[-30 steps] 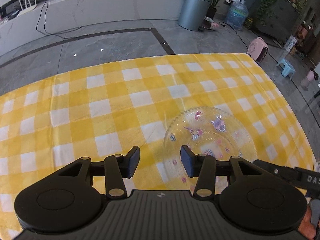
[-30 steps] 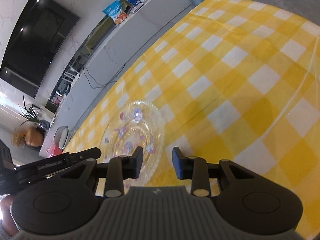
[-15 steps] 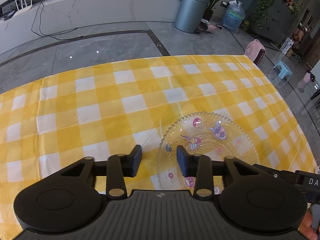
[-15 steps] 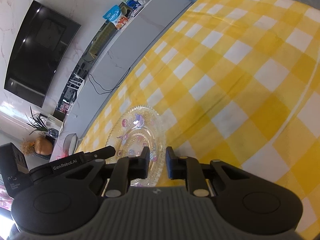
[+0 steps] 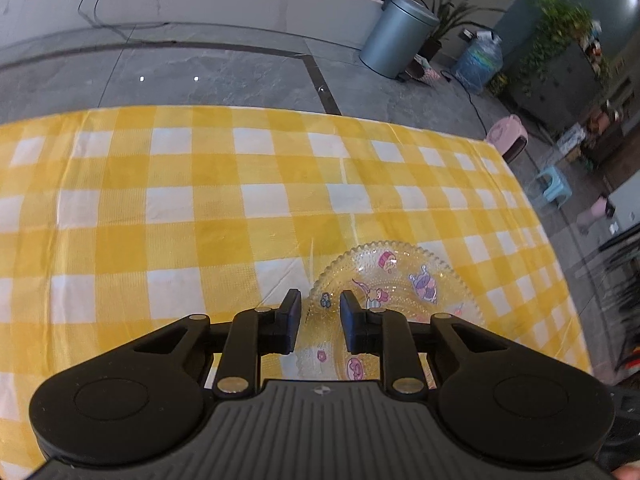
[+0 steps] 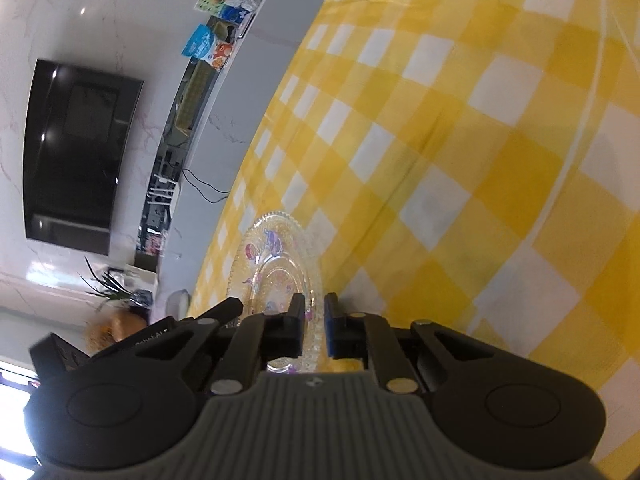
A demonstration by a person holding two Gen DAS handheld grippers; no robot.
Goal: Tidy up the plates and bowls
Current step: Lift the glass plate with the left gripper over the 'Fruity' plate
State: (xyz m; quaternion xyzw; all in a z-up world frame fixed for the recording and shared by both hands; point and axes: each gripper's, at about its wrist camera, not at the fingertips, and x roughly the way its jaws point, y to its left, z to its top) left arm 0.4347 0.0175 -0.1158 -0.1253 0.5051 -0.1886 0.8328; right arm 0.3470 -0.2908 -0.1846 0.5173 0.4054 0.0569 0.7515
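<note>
A clear glass plate with cartoon prints and a scalloped rim is lifted off the yellow checked tablecloth. My left gripper has its jaws partly closed around the plate's left rim, with a gap still showing beside the glass. In the right wrist view the same plate stands edge-on, and my right gripper is shut on its near rim. The left gripper's body shows at the plate's far side.
The cloth-covered table ends at the far edge. Beyond it is grey floor with a grey bin, a water jug and a pink stool. A TV hangs on the wall.
Both grippers' jaws have narrowed around the plate's rim. The right gripper has closed on it and the plate has tilted up off the cloth.
</note>
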